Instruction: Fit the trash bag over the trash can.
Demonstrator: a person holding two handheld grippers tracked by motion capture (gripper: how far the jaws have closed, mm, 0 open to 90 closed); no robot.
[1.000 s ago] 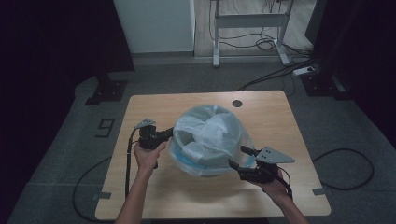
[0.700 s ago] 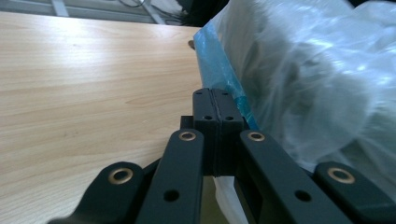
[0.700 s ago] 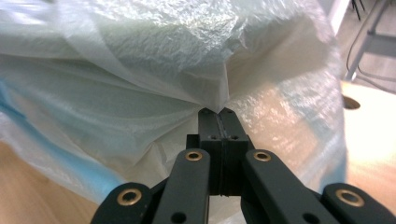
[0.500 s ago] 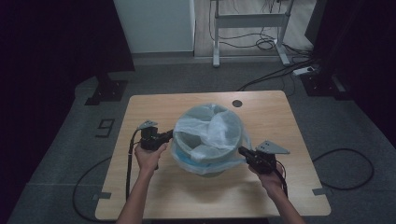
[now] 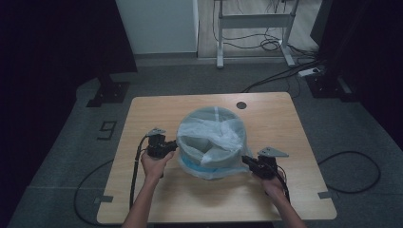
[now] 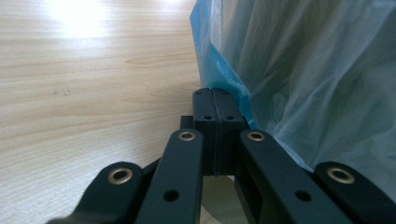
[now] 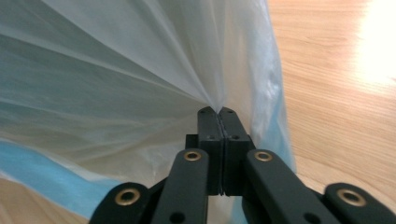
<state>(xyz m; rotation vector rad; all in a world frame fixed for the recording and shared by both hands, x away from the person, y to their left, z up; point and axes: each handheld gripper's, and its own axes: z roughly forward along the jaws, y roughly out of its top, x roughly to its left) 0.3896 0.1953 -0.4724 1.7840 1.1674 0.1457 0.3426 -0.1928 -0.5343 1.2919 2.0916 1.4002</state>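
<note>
A round bin stands mid-table, lined with a translucent pale-blue plastic bag whose film drapes down its outside. My left gripper is at the bin's left side. In the left gripper view its jaws are pressed together at the bag's blue edge. My right gripper is low at the bin's front right. In the right gripper view it is shut, with the bag film gathered into pleats that run into its tips.
The wooden table has a round cable hole at the back. Bare tabletop lies in front of the bin and to both sides. Beyond the table stand a desk frame, floor cables and a power strip.
The right gripper has dropped toward the table and its jaws have closed on the bag film. The puffed-up bag has been drawn down around the bin. The left gripper has stayed put.
</note>
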